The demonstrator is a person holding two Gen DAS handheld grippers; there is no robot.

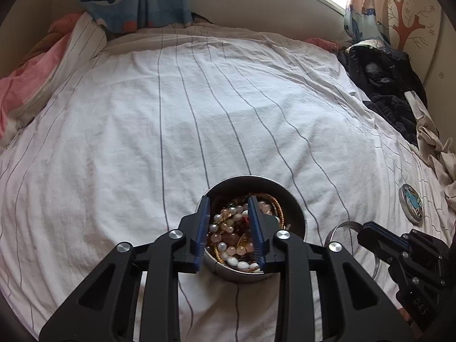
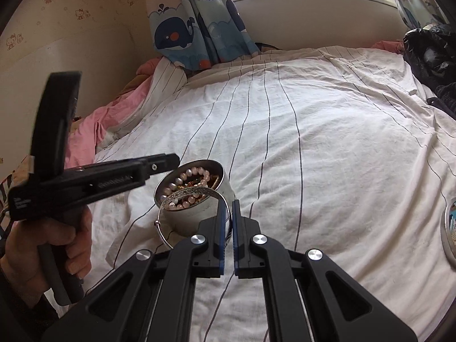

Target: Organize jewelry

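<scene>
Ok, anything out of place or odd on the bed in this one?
Little. The lid lies on the sheet well apart from the open tin, whose beads are a tangled heap. The right gripper holds a bangle beside the tin. Nothing spilled.

The tin lid (image 2: 450,229) is cut off by the picture's edge.

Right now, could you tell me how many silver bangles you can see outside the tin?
1: the silver bangle is pinched in the right gripper, hanging beside the jewelry tin. Others may lie hidden among the beads inside the tin.
</scene>
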